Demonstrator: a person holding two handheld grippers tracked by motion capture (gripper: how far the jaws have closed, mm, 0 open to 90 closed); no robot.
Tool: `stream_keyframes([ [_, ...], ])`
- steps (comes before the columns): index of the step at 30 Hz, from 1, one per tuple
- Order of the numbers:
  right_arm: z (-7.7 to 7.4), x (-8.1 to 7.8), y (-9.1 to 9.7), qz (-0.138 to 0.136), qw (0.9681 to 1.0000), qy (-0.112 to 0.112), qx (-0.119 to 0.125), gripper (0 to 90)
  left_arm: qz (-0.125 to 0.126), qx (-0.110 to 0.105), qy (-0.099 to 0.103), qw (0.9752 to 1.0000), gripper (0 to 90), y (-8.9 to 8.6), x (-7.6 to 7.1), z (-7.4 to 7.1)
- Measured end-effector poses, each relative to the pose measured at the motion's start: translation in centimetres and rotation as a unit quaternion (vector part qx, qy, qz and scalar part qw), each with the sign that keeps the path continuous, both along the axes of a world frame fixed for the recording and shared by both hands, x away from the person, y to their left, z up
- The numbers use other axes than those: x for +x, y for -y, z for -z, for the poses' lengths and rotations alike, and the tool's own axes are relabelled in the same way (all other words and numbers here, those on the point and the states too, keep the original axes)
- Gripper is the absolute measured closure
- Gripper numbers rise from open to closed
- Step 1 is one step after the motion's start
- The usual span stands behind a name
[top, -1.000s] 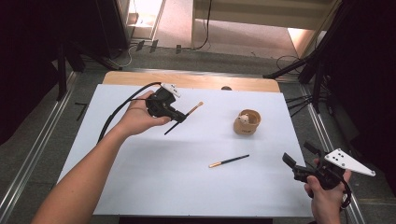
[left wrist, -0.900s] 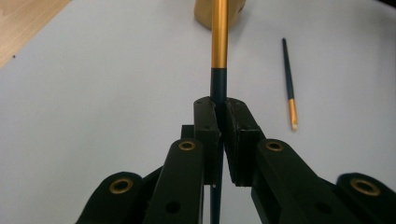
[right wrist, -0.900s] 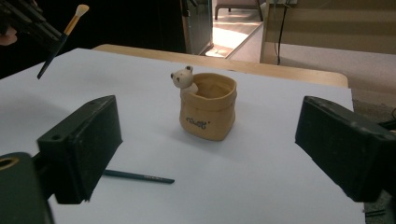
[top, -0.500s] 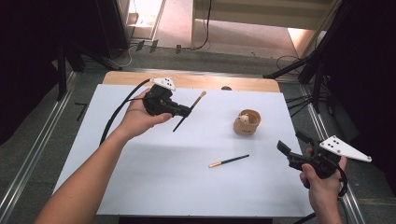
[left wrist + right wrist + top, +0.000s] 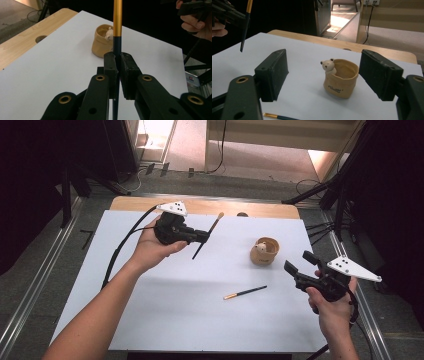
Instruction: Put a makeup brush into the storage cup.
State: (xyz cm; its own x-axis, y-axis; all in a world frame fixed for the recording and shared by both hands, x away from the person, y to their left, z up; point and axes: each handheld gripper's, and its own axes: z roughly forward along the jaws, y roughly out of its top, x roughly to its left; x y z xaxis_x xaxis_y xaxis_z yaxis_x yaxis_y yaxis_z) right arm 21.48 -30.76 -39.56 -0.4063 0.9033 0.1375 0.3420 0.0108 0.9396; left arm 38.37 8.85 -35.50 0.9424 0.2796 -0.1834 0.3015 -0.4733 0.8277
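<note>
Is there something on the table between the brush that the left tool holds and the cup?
Nothing visible. The left tool grips the brush above the sheet, and only bare sheet lies between it and the cup. The second brush lies nearer the person, off that line.

The sheet [image 5: 165, 305] is plain white on a pale wood table [image 5: 260, 209]. The cup [image 5: 341, 78] is tan with dark lettering and a cream bear at its rim. Both brushes [image 5: 117, 27] [image 5: 245, 292] have dark blue handles and gold ferrules. The grippers [image 5: 204, 238] [image 5: 299, 264] are black with brass-coloured rivets and grey plates.
</note>
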Motion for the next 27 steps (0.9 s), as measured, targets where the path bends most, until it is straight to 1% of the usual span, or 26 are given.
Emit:
stream_keyframes([
  [2,-0.1,0.1,-0.4,0.0,1.0,-0.002,0.001,25.3,0.0,-0.004,0.001,1.0,85.1,0.1,-0.2,0.0],
  [4,-0.5,0.3,-0.8,0.002,1.0,-0.002,0.006,27.0,0.004,-0.004,0.007,1.0,85.1,0.3,-0.4,-0.1],
  [6,-0.7,0.4,-1.2,-0.001,1.0,0.001,0.008,28.3,0.005,-0.013,0.014,0.9998,85.1,0.5,-0.8,-0.1],
  [7,-0.9,0.5,-1.4,-0.002,1.0,0.003,0.006,28.5,0.003,-0.026,0.019,0.9995,85.1,0.6,-0.9,0.0],
  [8,-1.0,0.6,-1.7,-0.005,1.0,0.003,0.004,28.9,0.003,-0.033,0.019,0.9993,85.1,0.6,-1.0,0.0],
  [9,-1.2,0.7,-1.9,-0.009,0.9999,0.003,0.006,29.5,0.002,-0.04,0.019,0.999,85.1,0.6,-1.1,0.0],
  [12,-1.7,1.0,-2.7,-0.021,0.9997,0.007,0.009,32.2,0.0,-0.039,0.024,0.999,85.1,0.6,-1.3,0.2],
  [15,-2.4,1.3,-3.5,-0.035,0.9992,0.016,0.01,34.7,-0.001,-0.049,0.023,0.9985,85.1,0.6,-1.4,0.3],
  [17,-2.6,1.5,-4.0,-0.043,0.9988,0.018,0.012,36.3,-0.005,-0.056,0.024,0.9981,85.1,0.5,-1.5,0.2],
  [18,-2.8,1.7,-4.2,-0.045,0.9987,0.02,0.011,37.1,-0.007,-0.059,0.028,0.9978,85.1,0.5,-1.6,0.1],
  [22,-3.2,2.1,-5.4,-0.062,0.9977,0.022,0.013,42.5,-0.011,-0.079,0.031,0.9963,85.1,0.5,-1.8,-0.2],
  [26,-3.7,2.5,-6.4,-0.082,0.996,0.03,0.017,48.5,-0.008,-0.086,0.035,0.9956,85.1,0.8,-2.1,-0.1],
  [27,-3.7,2.6,-6.6,-0.085,0.9959,0.028,0.018,49.1,-0.008,-0.09,0.035,0.9953,85.1,0.9,-2.1,-0.1],
])
